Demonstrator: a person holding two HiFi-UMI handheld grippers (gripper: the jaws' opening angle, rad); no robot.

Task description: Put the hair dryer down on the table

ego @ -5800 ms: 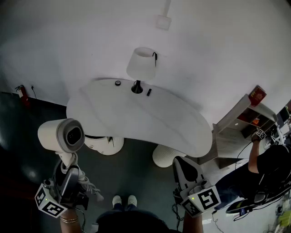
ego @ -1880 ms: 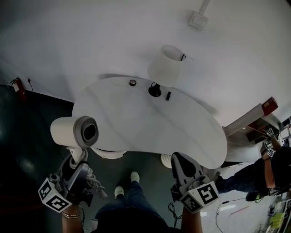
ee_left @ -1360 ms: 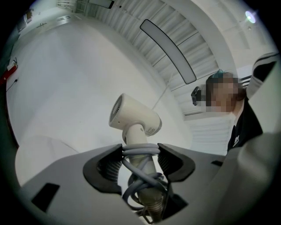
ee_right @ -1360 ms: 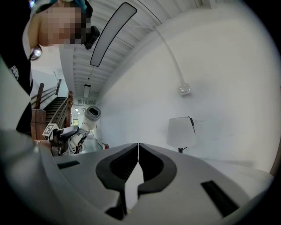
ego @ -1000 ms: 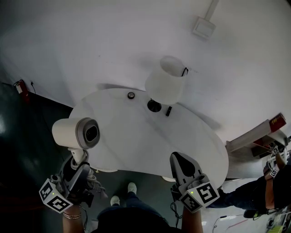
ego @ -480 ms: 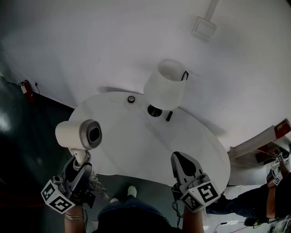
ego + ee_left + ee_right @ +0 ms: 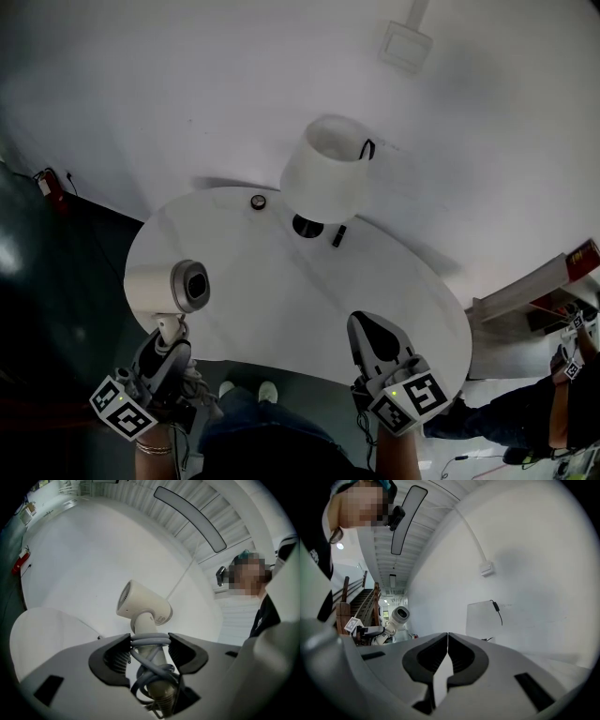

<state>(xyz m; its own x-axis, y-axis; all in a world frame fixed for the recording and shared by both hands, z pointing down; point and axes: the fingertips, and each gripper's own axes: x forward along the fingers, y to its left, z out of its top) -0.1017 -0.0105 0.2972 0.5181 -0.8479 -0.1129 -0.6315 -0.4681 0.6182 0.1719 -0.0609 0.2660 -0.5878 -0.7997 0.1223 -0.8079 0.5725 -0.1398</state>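
Observation:
A cream hair dryer point(image 7: 178, 286) with a grey rear grille stands upright over the left edge of the white table point(image 7: 309, 291). My left gripper point(image 7: 167, 345) is shut on its handle, where the grey cord is wound. In the left gripper view the hair dryer point(image 7: 143, 607) rises from between the jaws of the left gripper point(image 7: 149, 643), nozzle pointing right. My right gripper point(image 7: 367, 328) hangs over the table's near edge, shut with nothing in it. In the right gripper view the tips of the right gripper point(image 7: 448, 637) meet, and the hair dryer point(image 7: 397, 617) shows far left.
A lamp with a white shade point(image 7: 323, 173) and black base stands at the table's far side. Beside it lie a small round object point(image 7: 257, 202) and a small black item point(image 7: 338, 234). A wall rises behind the table. A person point(image 7: 562, 412) is at far right.
The table has come closer in the head view. The hair dryer in my left gripper has moved from beside the table to over its left edge. The right gripper stays shut.

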